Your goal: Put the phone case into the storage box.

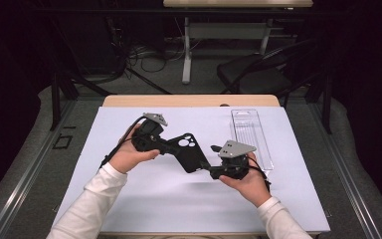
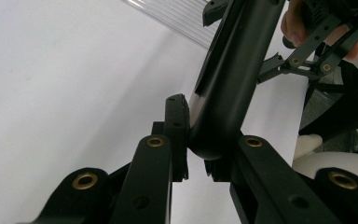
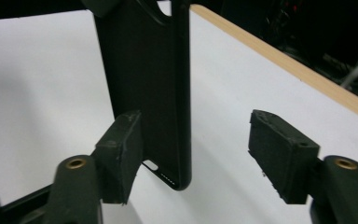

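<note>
1 clear plastic tray (image 1: 251,137) near table (image 1: 129,199) right edge, contents not discernible. 1 black phone case (image 1: 189,152) held above table centre. Left tool (image 1: 171,147) clamped on case; right tool (image 1: 205,166) jaws spread wide, case beside 1 pad.

A black phone case (image 1: 188,152) with a round-holed camera cutout at its far end is held up off the white-covered bench (image 1: 144,199), near its middle. It lies slanted, running from the far left toward the near right, with its open side not clearly visible.
</note>
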`<state>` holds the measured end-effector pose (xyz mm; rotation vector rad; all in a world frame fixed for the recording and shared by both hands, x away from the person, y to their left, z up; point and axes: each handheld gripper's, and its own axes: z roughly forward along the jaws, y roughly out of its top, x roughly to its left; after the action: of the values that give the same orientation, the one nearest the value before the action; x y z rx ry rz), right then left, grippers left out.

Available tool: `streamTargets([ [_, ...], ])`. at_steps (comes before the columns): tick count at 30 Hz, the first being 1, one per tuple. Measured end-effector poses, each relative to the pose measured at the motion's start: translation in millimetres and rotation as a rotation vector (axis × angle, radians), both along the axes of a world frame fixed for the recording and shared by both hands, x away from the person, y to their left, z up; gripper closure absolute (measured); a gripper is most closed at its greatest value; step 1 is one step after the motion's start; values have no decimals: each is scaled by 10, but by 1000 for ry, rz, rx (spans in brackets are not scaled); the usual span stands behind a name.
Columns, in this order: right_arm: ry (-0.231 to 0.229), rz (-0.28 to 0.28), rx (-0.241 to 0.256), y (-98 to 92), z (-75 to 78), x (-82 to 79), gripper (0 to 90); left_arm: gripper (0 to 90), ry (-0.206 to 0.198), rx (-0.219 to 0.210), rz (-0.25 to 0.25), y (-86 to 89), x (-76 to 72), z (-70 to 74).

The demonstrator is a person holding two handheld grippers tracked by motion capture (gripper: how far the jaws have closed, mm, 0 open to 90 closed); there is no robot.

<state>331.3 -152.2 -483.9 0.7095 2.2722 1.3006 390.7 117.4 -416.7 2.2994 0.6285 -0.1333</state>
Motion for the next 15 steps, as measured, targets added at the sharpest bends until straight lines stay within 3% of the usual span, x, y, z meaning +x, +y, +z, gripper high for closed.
streamTargets([
  [3, 27, -22, 19, -7, 3, 10, 280, 816, 5, 10, -6, -17, 15, 4],
  [9, 27, -73, 29, -17, 6, 23, 160, 816, 8, 31, -13, -44, 32, 12],
  [15, 41, -65, 35, -18, 61, 17, 144, 816, 1, 50, -16, -70, 41, 39],
])
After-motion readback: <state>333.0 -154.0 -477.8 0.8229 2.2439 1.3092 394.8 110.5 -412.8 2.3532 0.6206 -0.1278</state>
